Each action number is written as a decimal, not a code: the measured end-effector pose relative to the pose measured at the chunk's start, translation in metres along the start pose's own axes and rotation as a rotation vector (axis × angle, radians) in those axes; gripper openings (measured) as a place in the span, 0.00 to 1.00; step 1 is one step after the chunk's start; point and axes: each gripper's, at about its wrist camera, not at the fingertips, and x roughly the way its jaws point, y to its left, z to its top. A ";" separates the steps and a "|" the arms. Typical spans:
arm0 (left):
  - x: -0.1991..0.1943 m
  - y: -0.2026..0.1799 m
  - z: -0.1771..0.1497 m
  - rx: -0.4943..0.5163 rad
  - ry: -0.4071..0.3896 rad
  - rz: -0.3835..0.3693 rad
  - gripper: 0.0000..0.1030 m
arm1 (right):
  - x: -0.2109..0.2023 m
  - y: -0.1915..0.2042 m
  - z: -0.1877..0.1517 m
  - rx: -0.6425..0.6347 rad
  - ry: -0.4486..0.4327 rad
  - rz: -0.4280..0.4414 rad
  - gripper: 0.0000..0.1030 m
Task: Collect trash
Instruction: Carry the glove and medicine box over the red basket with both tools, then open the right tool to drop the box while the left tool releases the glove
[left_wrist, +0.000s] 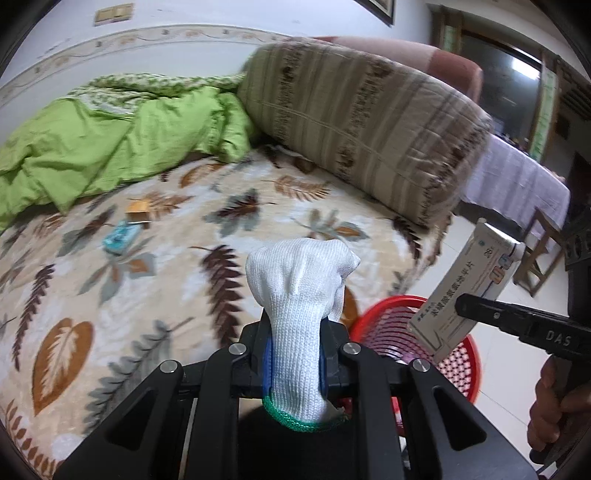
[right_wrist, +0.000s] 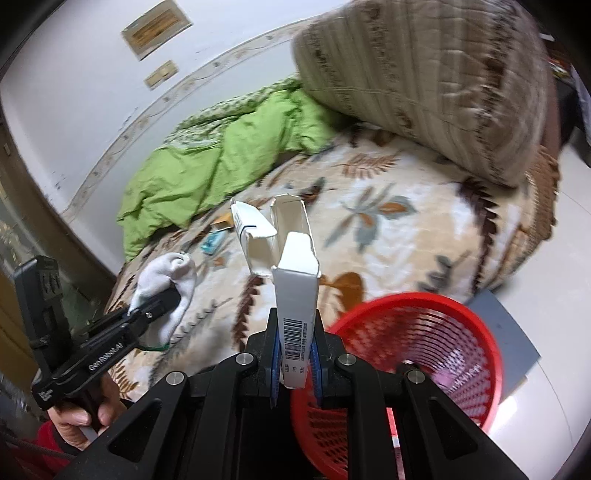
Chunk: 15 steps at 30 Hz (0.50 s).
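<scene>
1. Two pieces of trash are being carried at once, as seen from the left wrist: the left gripper (left_wrist: 295, 354) is pinching a white glove (left_wrist: 301, 291) low down near its green cuff, the blue-padded fingers (left_wrist: 267, 363) pressed close against the knit so only the cloth is keeping them apart. The glove is standing up between them, over the edge of the bed (left_wrist: 184, 236).
2. In the same view the right gripper (left_wrist: 469, 308) is reaching in from the right, holding a cardboard box (left_wrist: 465, 291) tilted above the red basket (left_wrist: 469, 363) on the floor. I judge the step in hand to be the drop-off; next, each gripper needs to be over the basket's mouth before its fingers spread.
3. More trash is lying well back on the bed: a small teal packet (left_wrist: 120, 238) and a brown scrap (left_wrist: 138, 208) just beyond it.
4. From the right wrist, the right gripper (right_wrist: 295, 360) is clamping the box (right_wrist: 297, 295) by its barcode end, the fingers (right_wrist: 275, 363) squeezed onto its two faces. The box is standing upright with its torn flaps open at the top.
5. The basket (right_wrist: 491, 354) is sitting just right of and below the box, so a short move rightward looks needed. Something pinkish is lying inside; I cannot tell what.
6. The left gripper (right_wrist: 162, 299) is showing at the left, closed on the glove (right_wrist: 166, 278) and well apart from the basket.
</scene>
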 end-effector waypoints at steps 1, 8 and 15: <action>0.002 -0.007 0.001 0.006 0.008 -0.013 0.17 | -0.004 -0.005 -0.001 0.009 -0.001 -0.012 0.13; 0.026 -0.046 -0.004 0.072 0.083 -0.091 0.17 | -0.016 -0.028 -0.008 0.051 -0.002 -0.062 0.13; 0.049 -0.072 -0.016 0.134 0.152 -0.086 0.17 | -0.018 -0.043 -0.016 0.079 0.012 -0.094 0.13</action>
